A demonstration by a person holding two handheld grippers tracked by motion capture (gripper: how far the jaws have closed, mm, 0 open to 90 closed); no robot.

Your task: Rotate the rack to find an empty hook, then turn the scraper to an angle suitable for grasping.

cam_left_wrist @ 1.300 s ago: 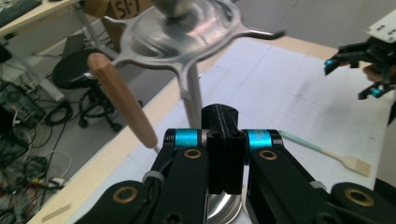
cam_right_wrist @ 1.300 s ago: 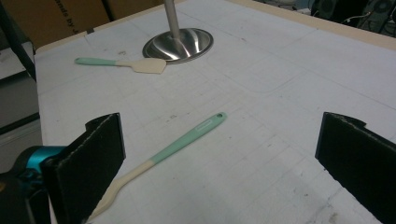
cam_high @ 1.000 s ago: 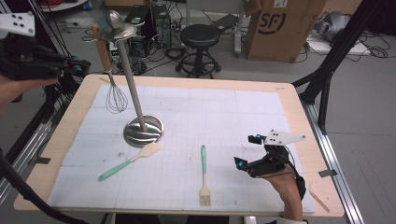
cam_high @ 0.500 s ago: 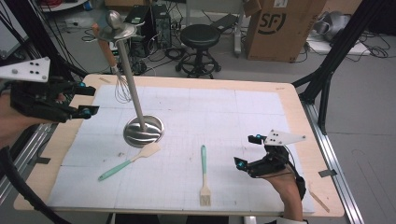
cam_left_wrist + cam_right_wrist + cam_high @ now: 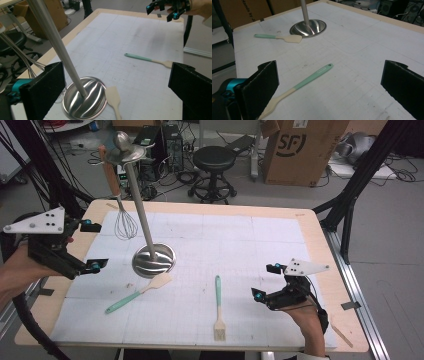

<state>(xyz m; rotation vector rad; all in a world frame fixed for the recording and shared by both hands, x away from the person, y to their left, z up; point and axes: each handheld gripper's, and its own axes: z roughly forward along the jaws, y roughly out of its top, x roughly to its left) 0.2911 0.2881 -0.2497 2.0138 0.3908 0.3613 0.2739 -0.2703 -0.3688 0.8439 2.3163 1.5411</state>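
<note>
Left gripper (image 5: pixel 95 245): jaws just swung wide apart, nothing between them, at the tabletop's left edge.
Whisk (image 5: pixel 125 222): hanging from the steel stand (image 5: pixel 153 261), near the far-left corner.
Right gripper (image 5: pixel 266 281): jaws apart, empty, near the right edge.

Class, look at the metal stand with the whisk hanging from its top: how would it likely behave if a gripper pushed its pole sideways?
The stand would probably tip rather than slide: its pole is tall and its round base small. The whisk hanging from the top would likely swing. The polished metal looks slippery to hold.
</note>
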